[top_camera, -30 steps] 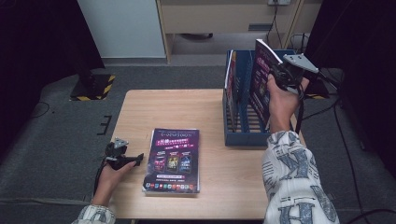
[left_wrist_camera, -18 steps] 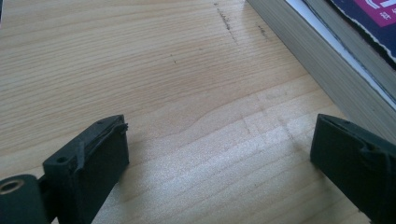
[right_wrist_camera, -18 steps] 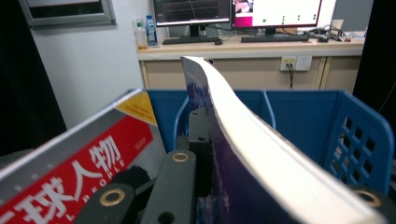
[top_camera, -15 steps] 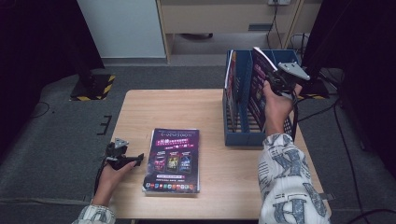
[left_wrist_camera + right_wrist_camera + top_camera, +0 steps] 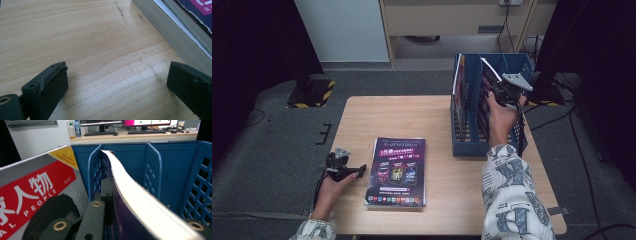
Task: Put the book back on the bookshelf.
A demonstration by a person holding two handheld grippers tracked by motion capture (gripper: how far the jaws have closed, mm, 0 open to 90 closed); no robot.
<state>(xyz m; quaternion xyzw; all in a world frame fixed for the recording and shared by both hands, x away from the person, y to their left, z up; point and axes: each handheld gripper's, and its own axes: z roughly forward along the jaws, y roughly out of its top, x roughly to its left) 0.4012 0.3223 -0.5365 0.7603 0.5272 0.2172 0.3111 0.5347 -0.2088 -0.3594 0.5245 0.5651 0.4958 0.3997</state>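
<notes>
— Standing at the right end of the table (image 5: 432,112), that blue file rack (image 5: 462,145); what does it hold?

— Upright magazines; one with a red band sits in the left compartment (image 5: 32,192), and a purple-covered magazine (image 5: 135,202) is partway down in the next compartment, its white page edge curving up above the dividers.

— Who has the purple one?

— The right gripper (image 5: 502,97); its jaws are clamped narrow on that magazine, one black jaw flat against the cover; the hand comes in over the rack's near wall.

— And the left gripper (image 5: 357,171)?

— Resting low on the table with jaws spread wide and nothing between them; bare wood shows in the gap (image 5: 117,82).

— Anything close to it?

— A stack of magazines (image 5: 397,172) lies flat just beside it, to its right; the stack's page edges (image 5: 175,42) fill the corner of the left gripper view; stack and rack stand well apart.

— What can be read?

— On the red band, large white Chinese characters and the word "PEOPLE" beneath; a yellow corner tab carries print too small to read; the top cover of the stack is purple with pink lettering I cannot make out.

— Behind the rack?

— A desk with monitors, a keyboard and a bottle (image 5: 77,127).
</notes>
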